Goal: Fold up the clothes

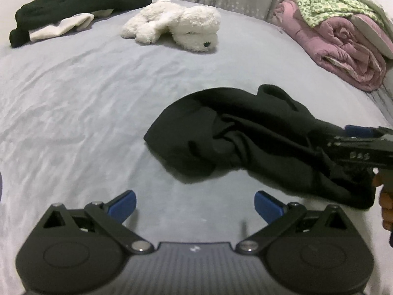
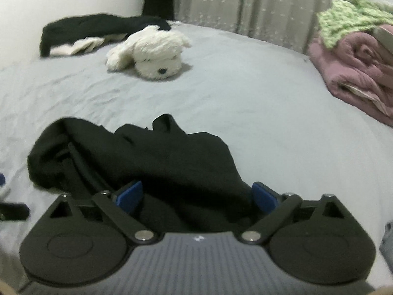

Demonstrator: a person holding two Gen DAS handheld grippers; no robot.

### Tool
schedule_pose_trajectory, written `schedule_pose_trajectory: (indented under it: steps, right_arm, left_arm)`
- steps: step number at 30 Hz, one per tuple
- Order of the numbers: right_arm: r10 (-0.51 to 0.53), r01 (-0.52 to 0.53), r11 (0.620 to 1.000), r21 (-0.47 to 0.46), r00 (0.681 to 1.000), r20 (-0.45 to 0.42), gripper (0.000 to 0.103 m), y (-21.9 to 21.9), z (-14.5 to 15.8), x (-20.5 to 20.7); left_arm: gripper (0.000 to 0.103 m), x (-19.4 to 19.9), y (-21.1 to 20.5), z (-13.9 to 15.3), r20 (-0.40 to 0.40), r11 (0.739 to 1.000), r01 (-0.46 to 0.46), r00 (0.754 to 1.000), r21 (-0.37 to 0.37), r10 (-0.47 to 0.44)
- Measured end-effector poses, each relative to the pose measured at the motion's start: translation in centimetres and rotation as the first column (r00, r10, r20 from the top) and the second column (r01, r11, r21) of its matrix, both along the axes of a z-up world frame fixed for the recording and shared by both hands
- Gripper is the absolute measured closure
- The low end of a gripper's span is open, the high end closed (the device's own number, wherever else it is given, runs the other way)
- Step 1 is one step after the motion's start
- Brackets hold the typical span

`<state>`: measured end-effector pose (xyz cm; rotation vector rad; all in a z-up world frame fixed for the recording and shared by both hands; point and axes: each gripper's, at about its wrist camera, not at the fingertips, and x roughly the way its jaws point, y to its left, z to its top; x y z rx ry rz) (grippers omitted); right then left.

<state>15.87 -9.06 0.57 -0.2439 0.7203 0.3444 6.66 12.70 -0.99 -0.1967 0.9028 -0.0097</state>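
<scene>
Clothing first: we see a crumpled black garment point(image 1: 248, 137) lying on the grey bedsheet point(image 1: 73, 113), ahead of and to the right of our left claw point(image 1: 195, 205). That left claw hangs over bare sheet with its blue pads point(image 1: 124, 204) spread wide and nothing between them. Our right claw point(image 2: 197, 198) sits right at the near edge of the same garment point(image 2: 152, 159); black cloth bunches in the gap between its blue pads point(image 2: 130, 195), which stand wide apart, and we cannot tell whether they press on the fabric. From the left claw's camera, the right claw point(image 1: 353, 137) comes in from the right edge with a hand point(image 1: 385, 204) behind it, its tip against the garment's right end. Well beyond both claws, a white plush dog point(image 1: 179, 25) lies on the sheet. Farther off to the left of it is a heap of black and white clothes point(image 1: 63, 12). Far to the right sits a rolled pink blanket point(image 1: 343, 49) with a green patterned cloth point(image 1: 326, 2) on top. A pale curtain point(image 2: 245, 7) hangs behind the bed.
</scene>
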Motion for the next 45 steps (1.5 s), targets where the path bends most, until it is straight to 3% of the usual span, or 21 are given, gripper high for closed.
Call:
schedule_pose_trajectory:
  steps: [7,9,13,15,22,30,45]
  right_arm:
    - [0.031,-0.032,0.999,-0.041,0.999,-0.039,0.035,0.3,-0.4,1.0]
    - [0.039,-0.041,0.998,-0.049,0.998,-0.051,0.046,0.4,-0.2,0.9]
    - [0.003,-0.007,0.997,-0.072,0.999,-0.054,0.088,0.6,0.3,0.4]
    - [-0.020,0.017,0.998,-0.068,0.998,-0.052,0.092,0.6,0.7,-0.1]
    - [-0.086,0.086,0.996,0.002,0.995,-0.043,0.095,0.2,2.8,-3.3]
    - [-0.095,0.098,0.993,0.065,0.994,-0.053,0.095,0.0,3.8,-8.3]
    - [-0.125,0.152,0.977,0.147,0.976,-0.177,0.095,-1.1,0.4,-15.5]
  left_arm:
    - [0.000,-0.5,0.3,1.0,0.015,1.000,0.021,1.000,-0.018,-0.021]
    - [0.001,-0.7,0.4,1.3,0.019,1.000,0.023,1.000,-0.019,-0.023]
    - [0.001,-1.1,0.7,1.7,0.024,0.999,0.021,1.000,-0.030,-0.020]
    - [0.001,-1.3,0.8,1.7,0.024,0.999,0.021,1.000,-0.035,-0.020]
    - [0.001,-1.7,1.6,2.1,0.026,0.998,0.021,0.999,-0.056,-0.019]
    - [0.001,-2.5,3.1,2.1,0.007,0.986,0.009,1.000,-0.164,-0.008]
    - [0.001,-3.3,3.2,1.9,0.007,0.993,0.002,1.000,-0.120,-0.001]
